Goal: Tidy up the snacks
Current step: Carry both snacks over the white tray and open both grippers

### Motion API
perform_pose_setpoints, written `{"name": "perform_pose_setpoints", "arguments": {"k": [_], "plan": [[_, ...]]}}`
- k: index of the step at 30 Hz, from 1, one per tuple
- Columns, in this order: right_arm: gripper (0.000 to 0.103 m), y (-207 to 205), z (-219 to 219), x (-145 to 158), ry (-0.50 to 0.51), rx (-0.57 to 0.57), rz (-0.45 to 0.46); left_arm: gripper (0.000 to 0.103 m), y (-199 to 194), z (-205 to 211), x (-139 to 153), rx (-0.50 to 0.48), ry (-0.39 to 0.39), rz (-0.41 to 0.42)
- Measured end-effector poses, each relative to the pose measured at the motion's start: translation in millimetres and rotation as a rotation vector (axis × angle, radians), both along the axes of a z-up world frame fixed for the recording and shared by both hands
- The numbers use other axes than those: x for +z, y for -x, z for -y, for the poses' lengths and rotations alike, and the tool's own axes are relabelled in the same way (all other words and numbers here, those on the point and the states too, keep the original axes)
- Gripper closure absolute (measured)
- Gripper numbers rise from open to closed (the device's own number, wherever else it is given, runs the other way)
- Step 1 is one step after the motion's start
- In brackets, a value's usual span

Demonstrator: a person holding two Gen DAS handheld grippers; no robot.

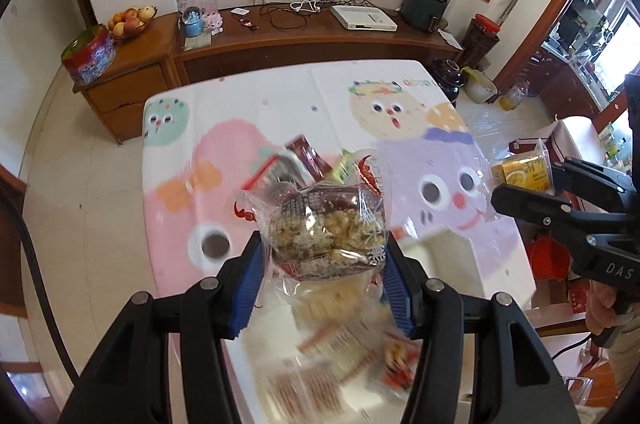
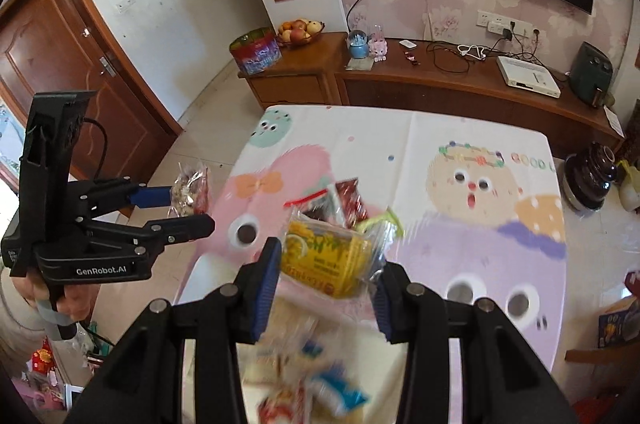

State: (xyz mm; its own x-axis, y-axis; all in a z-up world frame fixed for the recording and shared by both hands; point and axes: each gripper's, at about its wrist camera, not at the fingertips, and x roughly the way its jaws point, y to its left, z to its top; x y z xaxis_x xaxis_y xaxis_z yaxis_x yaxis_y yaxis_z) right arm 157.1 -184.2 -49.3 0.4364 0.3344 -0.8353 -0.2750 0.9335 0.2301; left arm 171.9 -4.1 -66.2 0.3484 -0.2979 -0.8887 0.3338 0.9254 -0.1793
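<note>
Cartoon tablecloth (image 1: 280, 95) below. Left gripper (image 1: 324, 244) clamps nut-cake packet (image 1: 328, 228); right gripper (image 2: 326, 264) clamps yellow packet (image 2: 324, 256). Loose snack pile (image 2: 344, 199) beyond tongs; sorting looks partway.

Bright, even daylight; strongest glow at the right-hand doorway (image 1: 600, 35). Fisheye curvature bends walls toward dark vignetted corners. Motion blur smears the near packets (image 1: 340, 356) on the desk (image 2: 440, 143); glare streaks the clear wrapper (image 1: 326, 224).
</note>
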Motion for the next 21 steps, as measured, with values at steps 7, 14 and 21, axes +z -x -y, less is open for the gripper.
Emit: {"name": "perform_pose_setpoints", "arguments": {"k": [7, 14, 21], "plan": [[0.061, 72.2, 4.0, 4.8, -0.007, -0.018, -0.021, 0.049, 82.7, 5.9, 2.1, 0.05, -0.022, 0.006], [0.06, 112.3, -2.9, -11.8, 0.022, -0.022, -0.06, 0.049, 123.5, 7.5, -23.2, 0.123, -0.035, -0.043], [0.06, 129.8, -14.6, -20.5, 0.07, -0.023, -0.073, 0.049, 138.3, 10.1, -39.1, 0.142, -0.063, -0.062]]}}
